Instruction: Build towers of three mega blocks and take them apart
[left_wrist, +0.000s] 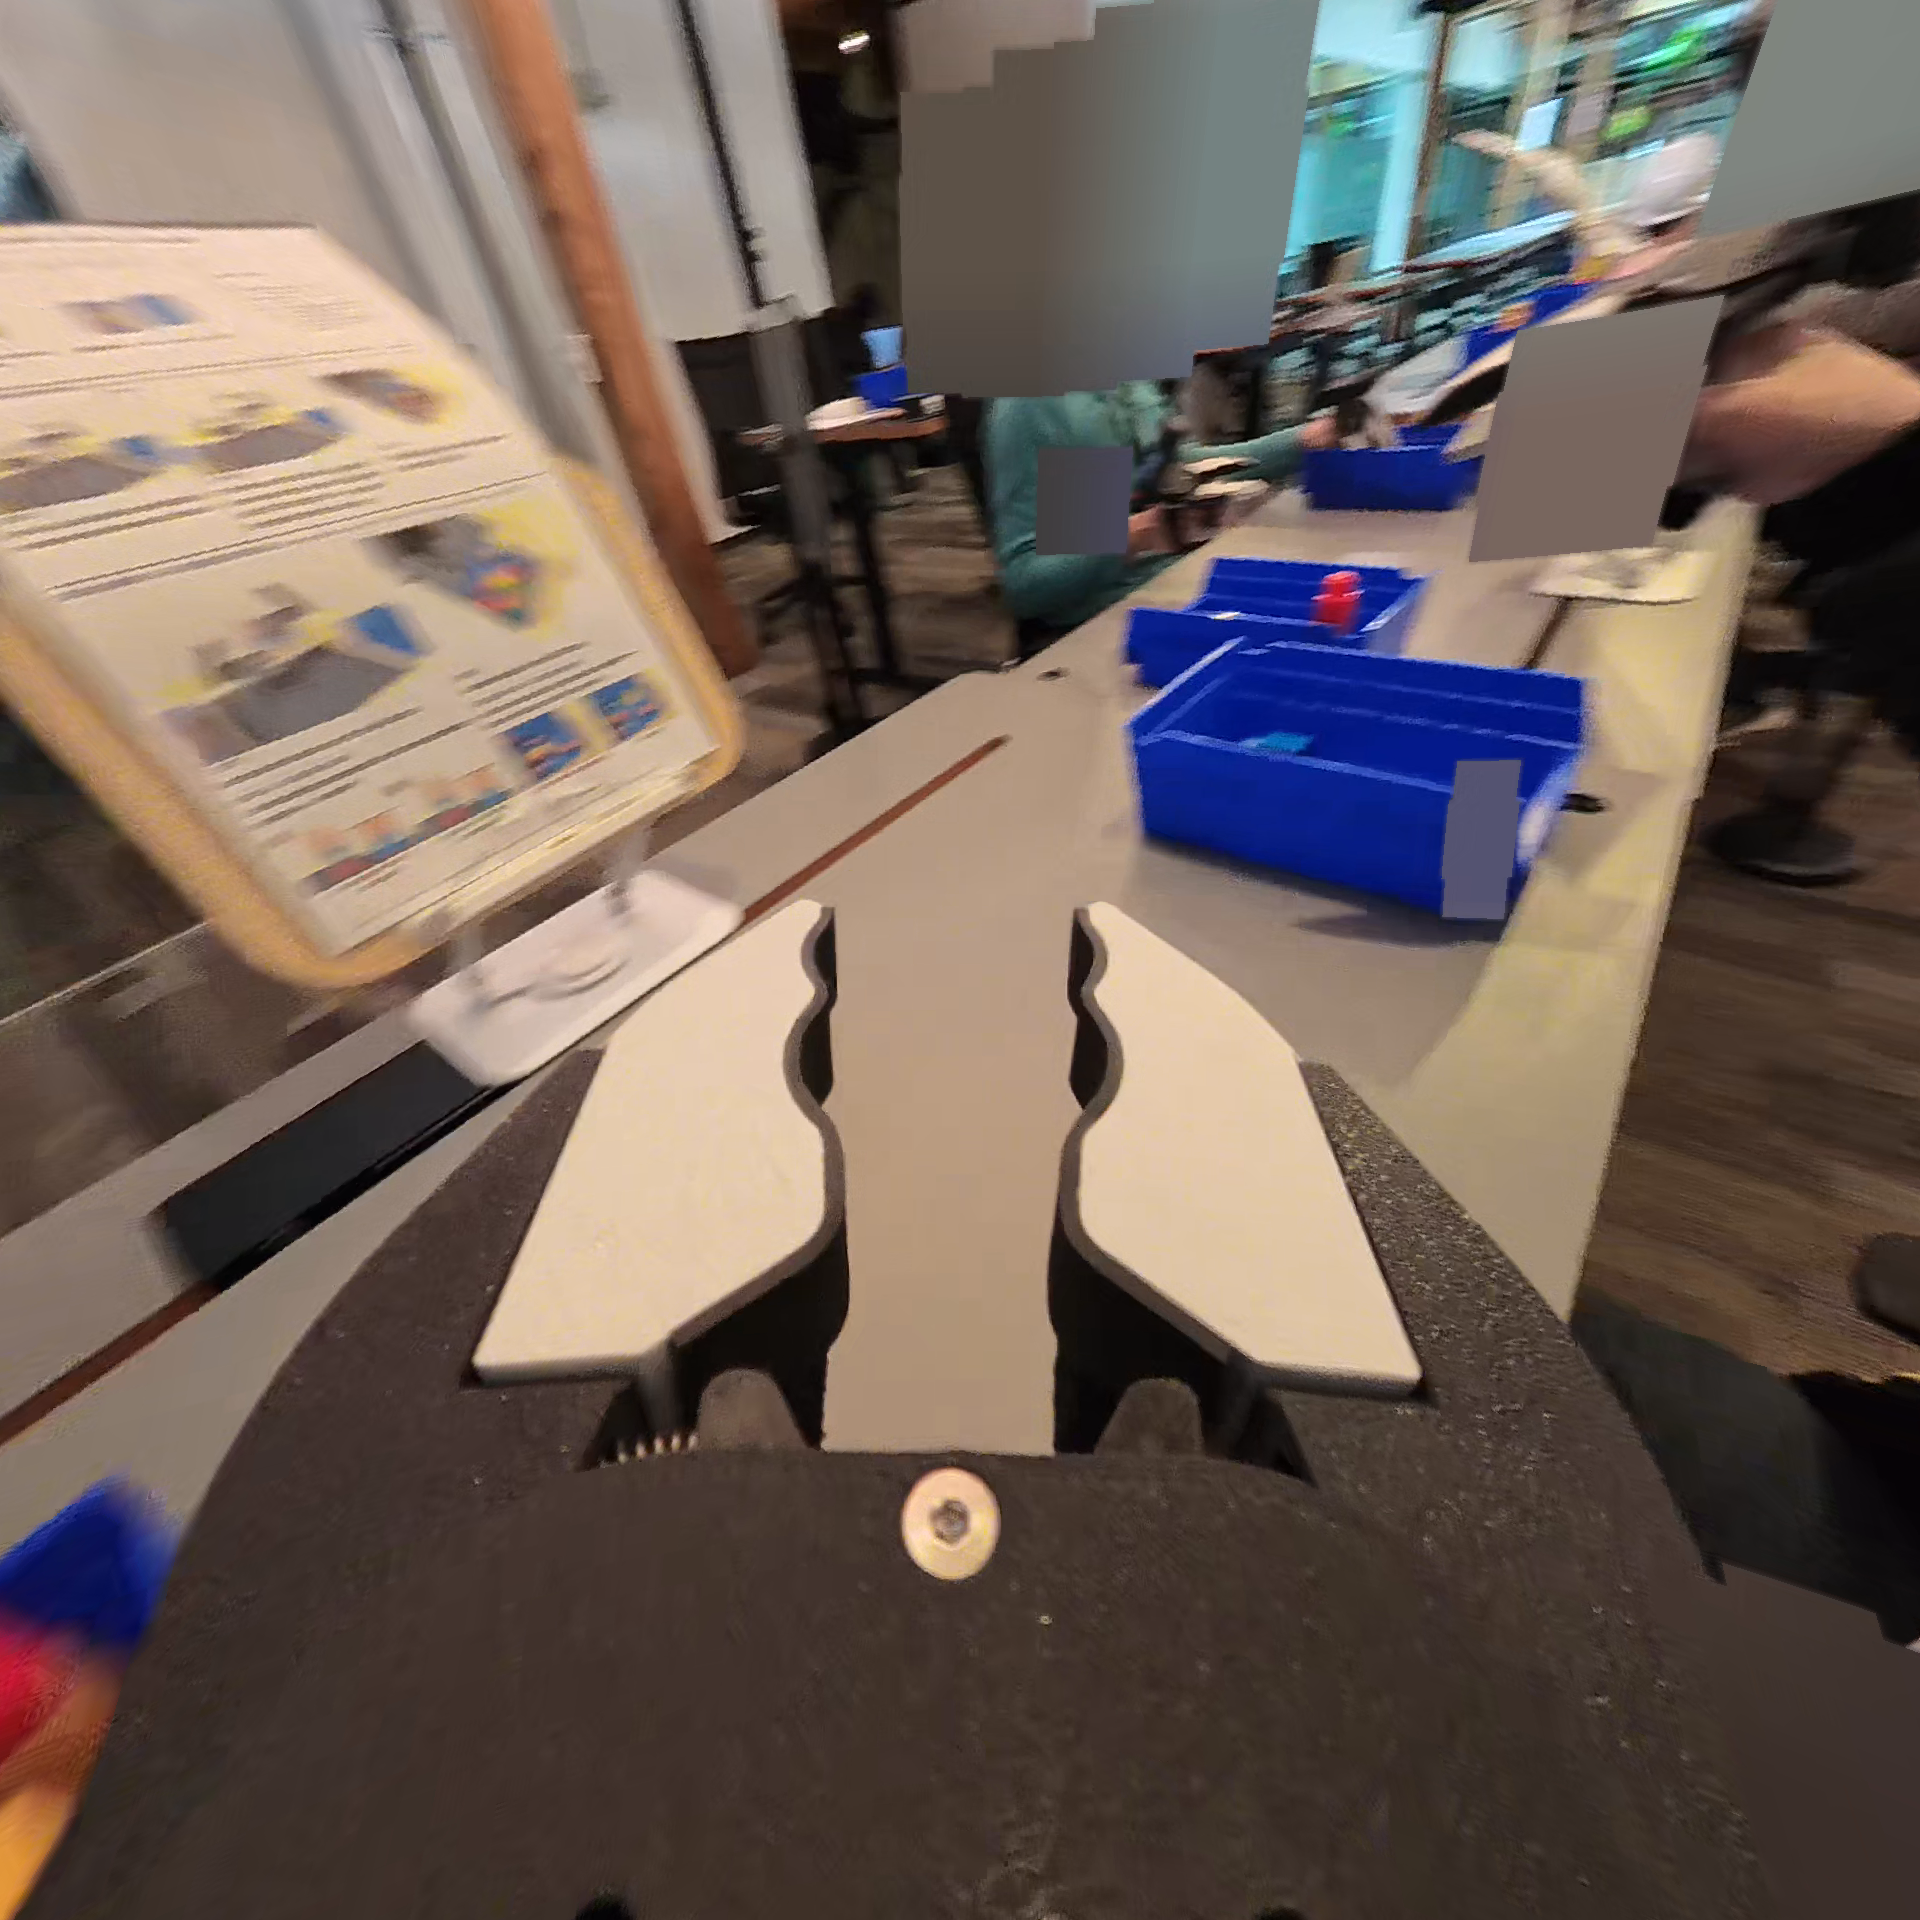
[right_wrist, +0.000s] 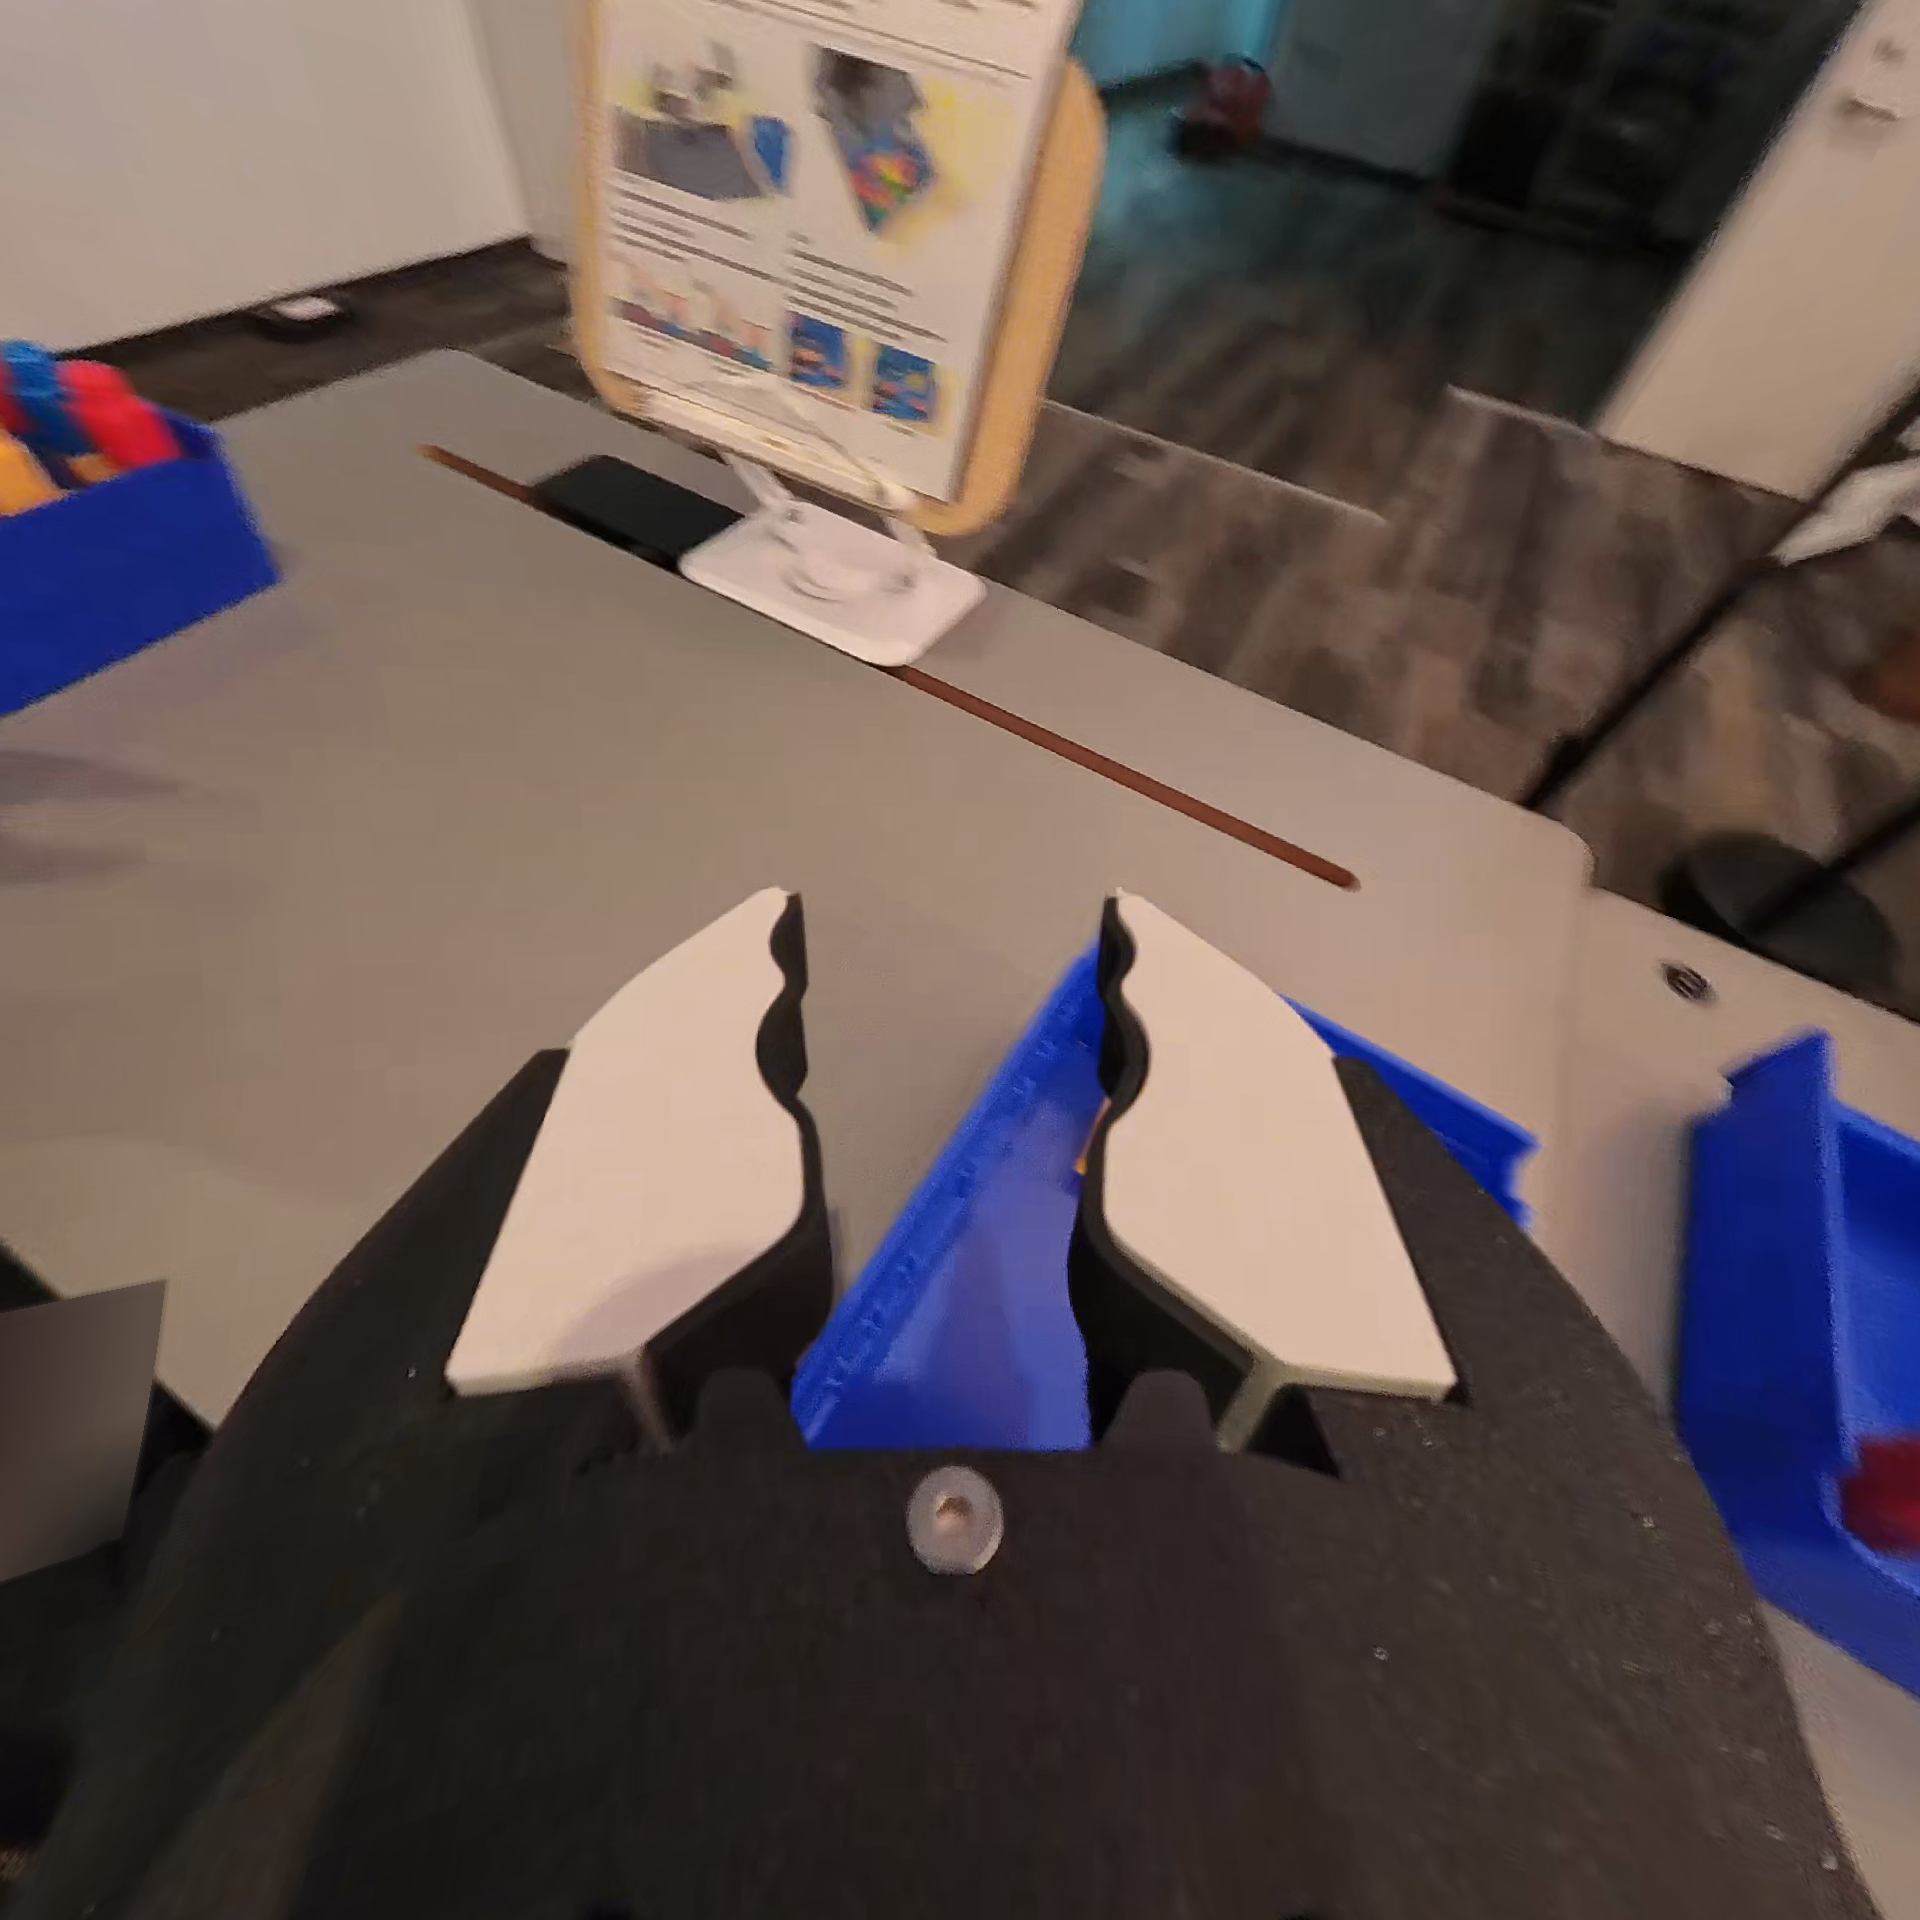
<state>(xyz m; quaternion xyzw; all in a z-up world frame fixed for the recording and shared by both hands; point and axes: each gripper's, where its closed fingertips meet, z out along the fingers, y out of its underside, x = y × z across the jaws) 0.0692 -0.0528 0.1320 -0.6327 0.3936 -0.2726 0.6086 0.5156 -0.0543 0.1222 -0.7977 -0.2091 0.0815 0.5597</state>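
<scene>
Both tools are spread wide and hold nothing. The left tool (left_wrist: 951, 914) hovers over bare grey bench (left_wrist: 935, 1143); the right tool (right_wrist: 951, 899) hangs above a blue bin (right_wrist: 935, 1299). Mega blocks (right_wrist: 73, 416) stand heaped in another blue bin (right_wrist: 125, 551) far left, too blurred to tell their long axes.

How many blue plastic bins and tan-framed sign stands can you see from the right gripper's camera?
Blue plastic bins: 3 (far left, under the gripper, right edge)
Tan-framed sign on a white stand: 1
Total: 4
</scene>
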